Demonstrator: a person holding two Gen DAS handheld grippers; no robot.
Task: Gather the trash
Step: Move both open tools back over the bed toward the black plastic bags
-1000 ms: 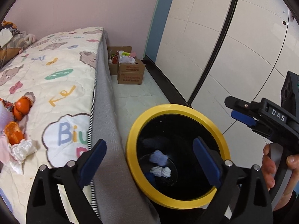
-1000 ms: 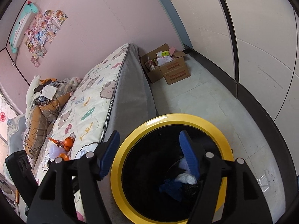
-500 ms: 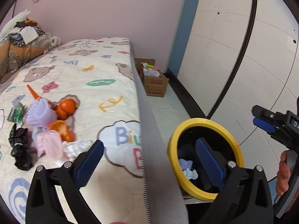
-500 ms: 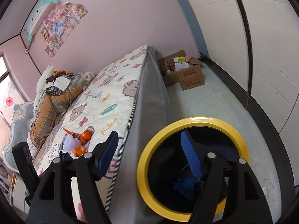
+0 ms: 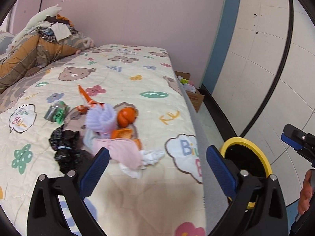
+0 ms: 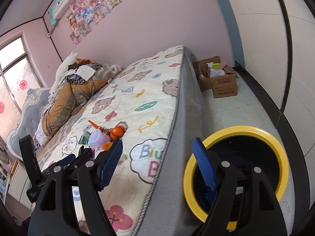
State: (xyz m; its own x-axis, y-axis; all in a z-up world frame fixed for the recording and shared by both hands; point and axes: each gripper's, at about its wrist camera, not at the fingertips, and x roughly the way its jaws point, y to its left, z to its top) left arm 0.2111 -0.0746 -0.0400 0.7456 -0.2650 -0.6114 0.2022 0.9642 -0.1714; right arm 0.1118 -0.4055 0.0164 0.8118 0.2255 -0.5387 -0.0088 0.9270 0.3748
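Note:
A heap of trash lies on the patterned bed (image 5: pixel 137 82): orange peel (image 5: pixel 126 117), a lilac foam net (image 5: pixel 100 119), a pink tissue (image 5: pixel 126 153), a white tissue (image 5: pixel 151 156), a black bag (image 5: pixel 63 147) and a green wrapper (image 5: pixel 56 114). My left gripper (image 5: pixel 157 157) hangs open just short of the heap, holding nothing. The black bin with a yellow rim (image 6: pixel 275 143) stands on the floor beside the bed. My right gripper (image 6: pixel 157 147) hovers over the mattress edge by the bin; its jaws are opening with nothing between them.
Open cardboard boxes (image 6: pixel 222 82) sit on the floor at the bed's far corner. A pile of quilt and clothes (image 5: pixel 39 47) fills the head of the bed. White wardrobe doors (image 5: pixel 265 59) line the right side. A hand (image 5: pixel 306 192) holds the right gripper's handle.
Both grippers swung away from over the bin toward the bed and rose. The trash heap came into full view; the bin slid to the lower right. The right jaws widened.

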